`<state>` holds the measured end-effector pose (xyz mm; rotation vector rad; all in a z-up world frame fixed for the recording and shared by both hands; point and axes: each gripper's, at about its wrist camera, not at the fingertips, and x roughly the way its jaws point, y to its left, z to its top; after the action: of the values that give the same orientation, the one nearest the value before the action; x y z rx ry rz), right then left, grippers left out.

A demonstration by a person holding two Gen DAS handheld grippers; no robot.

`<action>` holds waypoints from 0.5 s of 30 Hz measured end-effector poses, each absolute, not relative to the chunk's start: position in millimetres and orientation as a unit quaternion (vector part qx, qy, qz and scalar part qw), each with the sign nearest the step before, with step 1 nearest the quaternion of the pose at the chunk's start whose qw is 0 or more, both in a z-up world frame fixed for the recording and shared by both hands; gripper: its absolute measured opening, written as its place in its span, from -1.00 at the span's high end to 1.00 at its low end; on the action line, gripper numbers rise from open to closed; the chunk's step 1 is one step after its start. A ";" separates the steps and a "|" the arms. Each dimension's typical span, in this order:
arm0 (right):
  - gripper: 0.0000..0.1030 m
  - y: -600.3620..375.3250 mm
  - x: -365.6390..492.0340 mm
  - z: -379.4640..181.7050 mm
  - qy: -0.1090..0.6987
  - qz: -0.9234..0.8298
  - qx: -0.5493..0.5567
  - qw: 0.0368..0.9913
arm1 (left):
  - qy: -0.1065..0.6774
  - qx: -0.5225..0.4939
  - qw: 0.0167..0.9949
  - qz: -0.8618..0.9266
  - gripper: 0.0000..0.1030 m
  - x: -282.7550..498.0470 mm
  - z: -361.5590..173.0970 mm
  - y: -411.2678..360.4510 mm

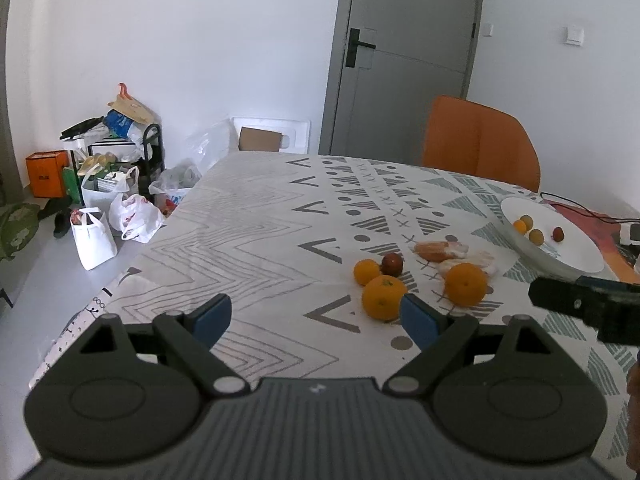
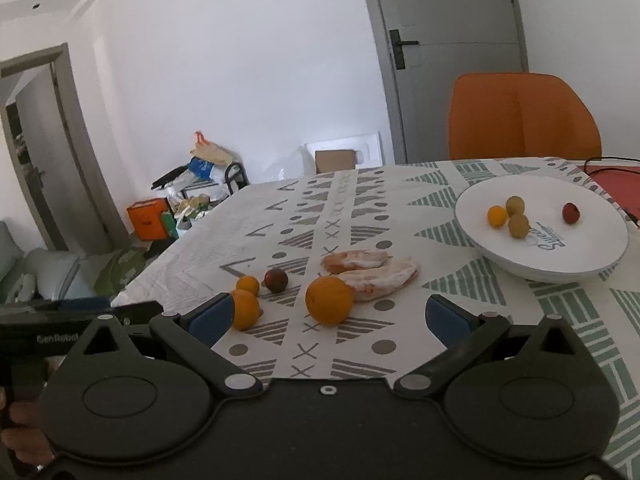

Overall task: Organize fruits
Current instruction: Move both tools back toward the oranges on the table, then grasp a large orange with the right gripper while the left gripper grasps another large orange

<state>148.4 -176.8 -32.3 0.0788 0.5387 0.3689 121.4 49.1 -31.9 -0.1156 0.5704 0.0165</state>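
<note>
On the patterned tablecloth lie two large oranges (image 1: 383,297) (image 1: 466,283), a small orange (image 1: 366,271), a dark red fruit (image 1: 392,264) and two peeled citrus pieces (image 1: 440,250). A white bowl (image 1: 568,264) at the right holds several small fruits. My left gripper (image 1: 316,318) is open just short of the near orange, nothing between its blue pads. In the right wrist view my right gripper (image 2: 328,318) is open too, with an orange (image 2: 329,300) just ahead between its fingers' line, untouched. The bowl (image 2: 576,264) sits ahead to the right.
An orange chair (image 2: 524,116) stands behind the table by a grey door (image 1: 408,48). Bags and boxes (image 1: 108,184) clutter the floor left of the table. A black cable (image 2: 608,160) runs over the far right of the table. The right gripper's body (image 1: 588,300) shows at the left view's right edge.
</note>
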 end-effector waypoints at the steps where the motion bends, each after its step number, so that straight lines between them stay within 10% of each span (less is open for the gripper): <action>1: -1.00 -175.8 149.6 -33.5 0.267 0.185 0.038 0.945 | 0.281 -0.057 0.958 0.008 -0.75 123.2 -32.5 49.1; 15: -0.51 -163.1 190.8 -55.4 0.307 0.194 0.044 0.931 | 0.300 -0.057 0.952 0.006 -0.75 158.9 -49.5 50.8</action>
<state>190.8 -163.1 -55.4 0.0900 0.6294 0.3974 158.9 50.8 -49.5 -0.1165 0.6099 0.0131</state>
